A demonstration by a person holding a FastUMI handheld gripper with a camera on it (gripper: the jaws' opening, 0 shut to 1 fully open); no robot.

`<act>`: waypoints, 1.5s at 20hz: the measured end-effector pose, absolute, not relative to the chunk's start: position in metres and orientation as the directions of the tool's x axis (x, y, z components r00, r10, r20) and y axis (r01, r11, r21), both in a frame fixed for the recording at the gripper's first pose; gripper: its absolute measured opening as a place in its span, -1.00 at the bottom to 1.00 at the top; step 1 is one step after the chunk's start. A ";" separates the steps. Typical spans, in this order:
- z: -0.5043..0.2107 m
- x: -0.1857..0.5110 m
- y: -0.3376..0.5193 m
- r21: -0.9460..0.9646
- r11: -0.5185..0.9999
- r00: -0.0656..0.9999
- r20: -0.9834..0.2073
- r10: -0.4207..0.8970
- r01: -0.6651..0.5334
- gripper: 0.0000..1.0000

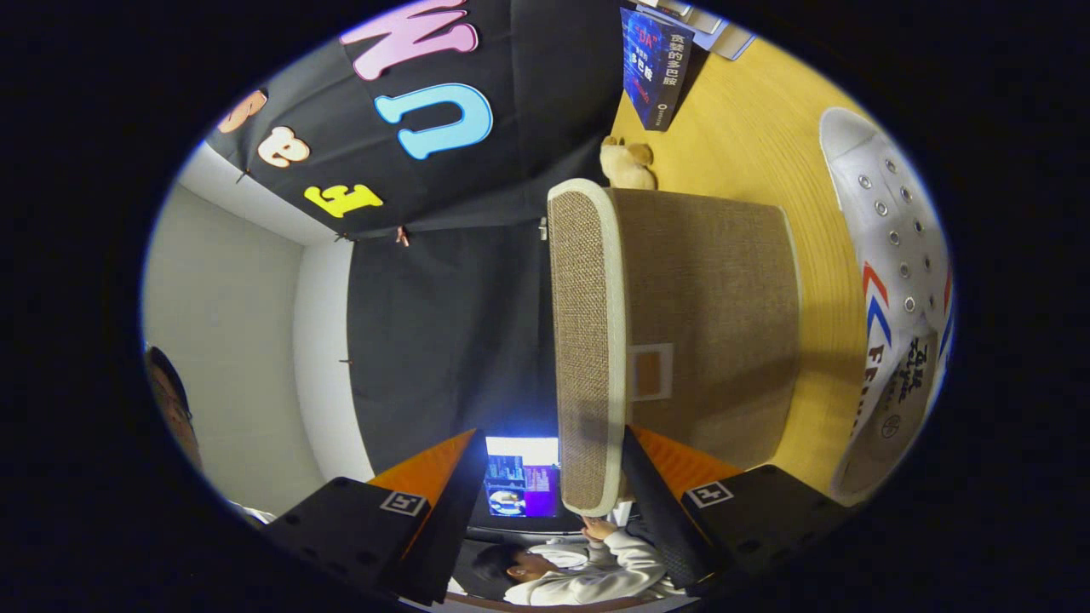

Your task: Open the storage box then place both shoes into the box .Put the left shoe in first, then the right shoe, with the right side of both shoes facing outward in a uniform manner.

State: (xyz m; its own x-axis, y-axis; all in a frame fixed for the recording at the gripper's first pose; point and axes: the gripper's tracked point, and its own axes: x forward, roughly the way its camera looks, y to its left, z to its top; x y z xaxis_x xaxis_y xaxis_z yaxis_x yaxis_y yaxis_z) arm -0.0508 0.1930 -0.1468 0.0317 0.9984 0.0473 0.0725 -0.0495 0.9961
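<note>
Wooden table (749, 145): storage box (707, 323), shoe (898, 281), book (654, 68), plush toy (626, 163).

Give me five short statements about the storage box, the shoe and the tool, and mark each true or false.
1. The storage box has its lid on. True.
2. The tool is shut on the shoe. False: its fingers are apart, with the lid's edge between them, and the white shoe lies on the table beyond the box.
3. The white shoe is inside the box. False: it lies on the wooden table.
4. A small plush toy sits by the box. True.
5. The lid is black plastic. False: it is woven tan fabric with a pale rim.
</note>
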 end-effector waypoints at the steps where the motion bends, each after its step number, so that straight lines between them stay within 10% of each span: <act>1: -0.144 -0.052 0.193 0.996 -0.049 0.029 0.047 0.998 0.080 0.88; 6: -0.156 -0.046 0.206 0.990 0.053 0.041 -0.059 0.997 0.135 0.11; 8: -0.156 -0.043 0.214 0.989 0.059 0.049 -0.067 0.997 0.138 -0.60; 11: -0.158 -0.050 0.222 0.987 0.104 0.024 -0.108 0.994 0.124 -0.83; 30: -0.012 -0.044 0.361 0.969 0.172 0.090 -0.158 0.983 -0.175 -0.85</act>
